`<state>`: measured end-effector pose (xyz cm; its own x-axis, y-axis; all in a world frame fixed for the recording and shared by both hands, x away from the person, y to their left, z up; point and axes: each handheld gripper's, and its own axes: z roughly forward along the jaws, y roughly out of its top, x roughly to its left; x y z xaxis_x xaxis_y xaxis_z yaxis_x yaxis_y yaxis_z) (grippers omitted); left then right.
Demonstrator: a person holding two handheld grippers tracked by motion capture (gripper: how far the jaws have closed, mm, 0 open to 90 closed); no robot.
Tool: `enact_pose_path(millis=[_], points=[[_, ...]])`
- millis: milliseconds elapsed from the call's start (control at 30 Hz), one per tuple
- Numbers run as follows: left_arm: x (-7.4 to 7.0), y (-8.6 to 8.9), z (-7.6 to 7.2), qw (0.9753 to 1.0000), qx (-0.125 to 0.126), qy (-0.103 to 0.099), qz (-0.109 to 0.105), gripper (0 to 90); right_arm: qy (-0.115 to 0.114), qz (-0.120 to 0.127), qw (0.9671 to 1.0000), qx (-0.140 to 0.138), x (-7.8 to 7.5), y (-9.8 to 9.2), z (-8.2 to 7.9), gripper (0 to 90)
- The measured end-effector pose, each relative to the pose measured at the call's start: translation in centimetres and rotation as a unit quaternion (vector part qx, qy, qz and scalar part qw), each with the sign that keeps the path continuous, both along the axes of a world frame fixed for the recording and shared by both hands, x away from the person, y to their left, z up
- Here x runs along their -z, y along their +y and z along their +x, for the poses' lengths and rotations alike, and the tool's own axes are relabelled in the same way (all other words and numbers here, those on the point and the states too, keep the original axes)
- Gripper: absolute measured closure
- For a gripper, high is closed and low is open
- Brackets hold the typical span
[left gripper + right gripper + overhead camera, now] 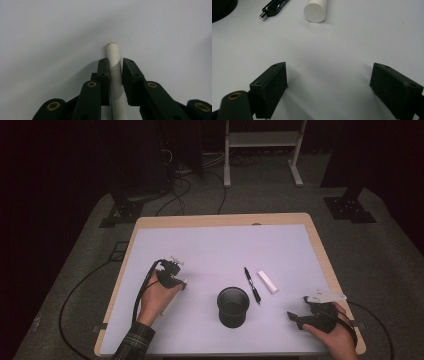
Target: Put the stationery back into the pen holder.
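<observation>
My left tongs [115, 66] clamp a white stick [113, 53] lengthwise, cup [233, 306] to their right; right tongs [329, 85] gape, idle.

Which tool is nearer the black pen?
Right. The right tool sits open toward the near right corner, a short way from the black pen. The left tool is farther off, beyond the black cup, shut on a white marker.
</observation>
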<state>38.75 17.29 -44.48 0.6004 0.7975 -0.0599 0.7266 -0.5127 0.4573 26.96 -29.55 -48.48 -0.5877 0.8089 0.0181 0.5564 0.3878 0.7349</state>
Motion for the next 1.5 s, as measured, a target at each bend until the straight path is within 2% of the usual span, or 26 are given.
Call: enact_pose_path(millis=[100, 133, 367, 400, 533, 633, 900, 967, 1000, 1100, 1267, 1500], points=[[-0.1, -0.4, 0.2, 0.9998, 0.007, 0.003, 0.017, 77.5, 0.000, 0.000, 1.0000, 0.000, 0.0, 0.0, 0.0, 13.1], [-0.2, -0.6, 0.3, 0.9994, 0.014, 0.007, 0.030, 77.6, 0.000, 0.000, 1.0000, 0.000, 0.0, 0.0, 0.0, 13.1], [-0.3, -1.0, 0.5, 0.9989, 0.018, 0.015, 0.040, 77.9, 0.000, 0.000, 1.0000, 0.000, 0.0, 0.0, 0.0, 13.1], [-0.4, -1.1, 0.6, 0.9983, 0.025, 0.016, 0.051, 78.0, 0.000, 0.000, 1.0000, 0.000, 0.0, 0.0, 0.0, 13.1], [-0.4, -1.3, 0.6, 0.9978, 0.025, 0.016, 0.060, 78.6, 0.000, 0.000, 1.0000, 0.000, 0.0, 0.0, 0.0, 13.1], [-0.4, -1.3, 0.6, 0.9978, 0.024, 0.017, 0.059, 78.8, 0.000, 0.000, 1.0000, 0.000, 0.0, 0.0, 0.0, 13.1], [-0.4, -0.5, 0.6, 0.9992, 0.023, 0.017, 0.027, 78.8, 0.000, 0.000, 1.0000, 0.000, 0.0, 0.0, 0.0, 13.1], [-0.3, -0.3, 0.6, 0.9995, 0.022, 0.016, 0.016, 78.8, 0.000, 0.000, 1.0000, 0.000, 0.0, 0.0, 0.0, 13.1], [-0.3, -0.1, 0.7, 0.9996, 0.025, 0.014, 0.002, 78.8, 0.000, 0.000, 1.0000, 0.000, 0.0, 0.0, 0.0, 13.2], [-0.4, 0.1, 0.6, 0.9996, 0.025, 0.010, -0.009, 78.8, 0.000, -0.001, 1.0000, 0.000, 0.0, 0.0, 0.0, 13.2], [-1.2, 0.5, 0.2, 0.9989, 0.031, -0.009, -0.033, 78.8, -0.001, -0.002, 1.0000, -0.001, 0.0, 0.0, 0.0, 13.1], [-1.9, 0.8, -0.1, 0.9968, 0.045, -0.021, -0.063, 78.8, -0.001, -0.001, 1.0000, -0.001, 0.0, 0.0, 0.0, 13.1]])
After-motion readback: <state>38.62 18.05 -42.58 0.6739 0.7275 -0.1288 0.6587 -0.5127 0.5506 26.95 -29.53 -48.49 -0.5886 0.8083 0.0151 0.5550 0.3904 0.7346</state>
